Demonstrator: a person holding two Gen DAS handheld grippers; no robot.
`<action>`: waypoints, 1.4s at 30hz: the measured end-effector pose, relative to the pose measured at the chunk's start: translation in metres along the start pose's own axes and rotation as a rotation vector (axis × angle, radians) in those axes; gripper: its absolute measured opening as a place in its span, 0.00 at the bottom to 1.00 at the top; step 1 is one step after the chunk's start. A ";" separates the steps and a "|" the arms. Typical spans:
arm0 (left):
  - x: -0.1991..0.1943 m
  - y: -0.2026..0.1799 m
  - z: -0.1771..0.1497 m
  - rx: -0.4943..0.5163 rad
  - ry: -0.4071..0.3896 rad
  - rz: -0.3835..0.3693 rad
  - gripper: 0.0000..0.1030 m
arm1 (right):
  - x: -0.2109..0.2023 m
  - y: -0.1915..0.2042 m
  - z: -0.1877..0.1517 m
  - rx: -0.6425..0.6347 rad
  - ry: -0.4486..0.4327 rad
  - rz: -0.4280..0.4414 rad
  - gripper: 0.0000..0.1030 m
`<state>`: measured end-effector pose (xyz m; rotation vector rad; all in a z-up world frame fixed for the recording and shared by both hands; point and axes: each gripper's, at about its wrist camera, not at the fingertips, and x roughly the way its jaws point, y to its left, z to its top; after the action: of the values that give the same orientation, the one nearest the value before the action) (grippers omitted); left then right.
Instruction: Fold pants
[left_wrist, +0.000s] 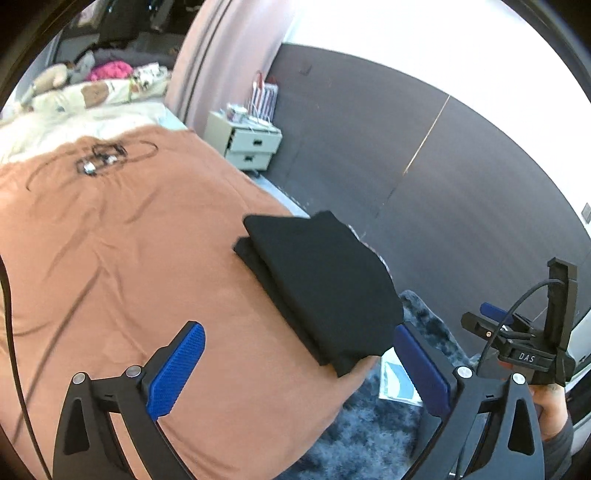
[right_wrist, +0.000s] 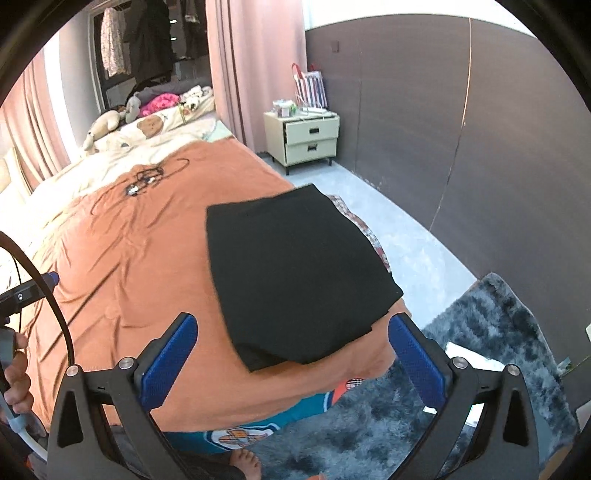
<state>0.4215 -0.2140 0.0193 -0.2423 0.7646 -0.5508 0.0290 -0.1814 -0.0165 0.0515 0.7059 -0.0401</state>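
Black pants (left_wrist: 317, 284) lie folded into a compact stack near the corner of the bed, on the orange blanket (left_wrist: 122, 258). They also show in the right wrist view (right_wrist: 295, 277). My left gripper (left_wrist: 299, 354) is open and empty, held above the bed just short of the stack. My right gripper (right_wrist: 291, 347) is open and empty, its blue pads (right_wrist: 170, 362) either side of the stack's near edge, above it. The right gripper also shows at the right edge of the left wrist view (left_wrist: 517, 332).
The orange blanket (right_wrist: 129, 266) covers the bed; a black cable tangle (right_wrist: 144, 181) lies on it farther back. Pillows and soft toys (right_wrist: 147, 118) sit at the head. A nightstand (right_wrist: 310, 136) stands by the dark wall. A grey shaggy rug (right_wrist: 480, 350) covers the floor below.
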 end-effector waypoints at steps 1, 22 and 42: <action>-0.007 0.001 0.000 0.004 -0.010 0.001 1.00 | -0.007 0.005 -0.005 -0.002 -0.010 0.006 1.00; -0.152 -0.007 -0.054 0.123 -0.155 0.113 1.00 | -0.087 0.051 -0.083 -0.021 -0.168 0.046 1.00; -0.260 0.003 -0.127 0.143 -0.280 0.234 1.00 | -0.131 0.083 -0.160 -0.053 -0.257 0.119 1.00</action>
<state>0.1788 -0.0690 0.0817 -0.0921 0.4709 -0.3381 -0.1698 -0.0860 -0.0500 0.0364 0.4454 0.0847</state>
